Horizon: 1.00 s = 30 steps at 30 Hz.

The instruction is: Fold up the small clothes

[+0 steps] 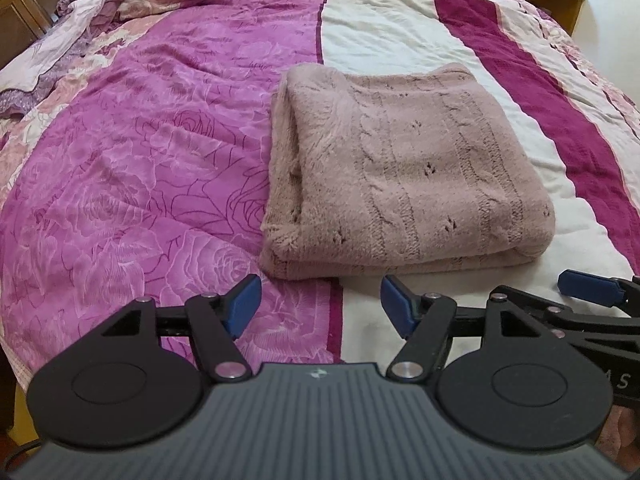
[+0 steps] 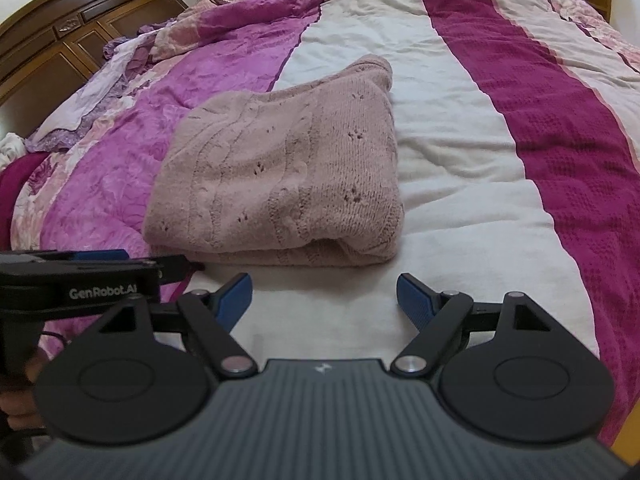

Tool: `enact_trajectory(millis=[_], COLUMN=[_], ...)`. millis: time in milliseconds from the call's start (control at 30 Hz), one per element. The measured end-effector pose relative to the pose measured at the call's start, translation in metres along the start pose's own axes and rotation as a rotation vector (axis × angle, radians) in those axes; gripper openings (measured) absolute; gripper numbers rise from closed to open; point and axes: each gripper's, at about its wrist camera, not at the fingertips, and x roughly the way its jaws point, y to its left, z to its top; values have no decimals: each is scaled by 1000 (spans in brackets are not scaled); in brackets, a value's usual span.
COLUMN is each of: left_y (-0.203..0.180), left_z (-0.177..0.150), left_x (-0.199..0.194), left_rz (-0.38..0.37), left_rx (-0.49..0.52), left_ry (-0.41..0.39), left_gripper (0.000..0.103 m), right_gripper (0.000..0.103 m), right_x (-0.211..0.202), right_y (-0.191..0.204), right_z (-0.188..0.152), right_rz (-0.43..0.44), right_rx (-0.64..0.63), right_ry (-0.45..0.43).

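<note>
Lying folded, fuzzy cable-knit sweater [image 1: 404, 168] on quilted bedspread [image 1: 160, 160], both grippers' jaws apart, empty

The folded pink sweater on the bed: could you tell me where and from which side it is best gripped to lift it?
Probably the near folded edge of the pink sweater, from the camera side. There the stacked layers end in a rounded fold facing both open grippers, left gripper and right gripper, so each could pinch all layers near one front corner.
</note>
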Motion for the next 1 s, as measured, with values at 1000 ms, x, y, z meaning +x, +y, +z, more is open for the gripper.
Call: enact_trajectory(millis=[1000], left_y=[-2], left_z=[-2], left_x=[0], left_rz=[16], left_rx=[23], left_ry=[2], left_gripper=[73], right_gripper=[81], right_x=[2], right_y=[0], right_z=[0], right_rz=[-2], right_rx=[3], right_ry=[10])
